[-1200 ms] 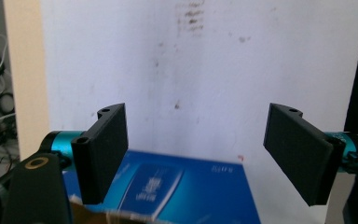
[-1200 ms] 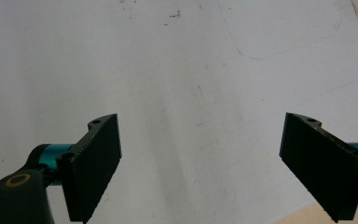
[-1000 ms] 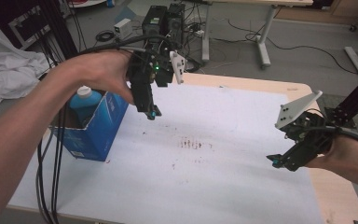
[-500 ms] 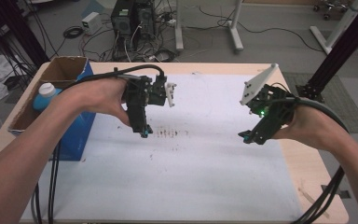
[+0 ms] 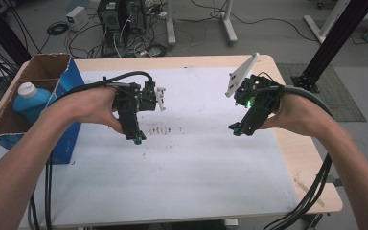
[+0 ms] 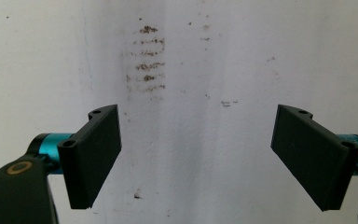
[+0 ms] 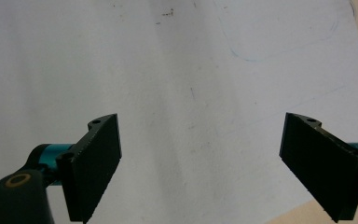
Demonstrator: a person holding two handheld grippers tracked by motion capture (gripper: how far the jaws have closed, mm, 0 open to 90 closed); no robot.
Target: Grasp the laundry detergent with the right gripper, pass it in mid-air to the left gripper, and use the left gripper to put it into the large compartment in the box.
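My left gripper (image 5: pixel 136 139) hangs low over the white sheet (image 5: pixel 196 182), left of centre, pointing down beside a patch of brown smudges (image 5: pixel 160 129). In the left gripper view its jaws (image 6: pixel 198 154) stand wide apart with nothing between them, having just been opening; the smudges (image 6: pixel 147 60) lie ahead on the sheet. My right gripper (image 5: pixel 237 129) hovers over the sheet's right part, tilted down and inward. Its jaws (image 7: pixel 200 163) are open too and hold nothing, over bare sheet.
A blue-sided cardboard box (image 5: pixel 72 81) stands at the table's left edge with a blue bottle (image 5: pixel 28 98) with a white cap inside. Bare wooden tabletop (image 5: pixel 311 163) borders the sheet on the right. Cables trail off the table's front from both hands.
My left gripper has come down from beside the box to just above the sheet near the smudges. The high view has shifted, and the right gripper now sits nearer the picture's middle.
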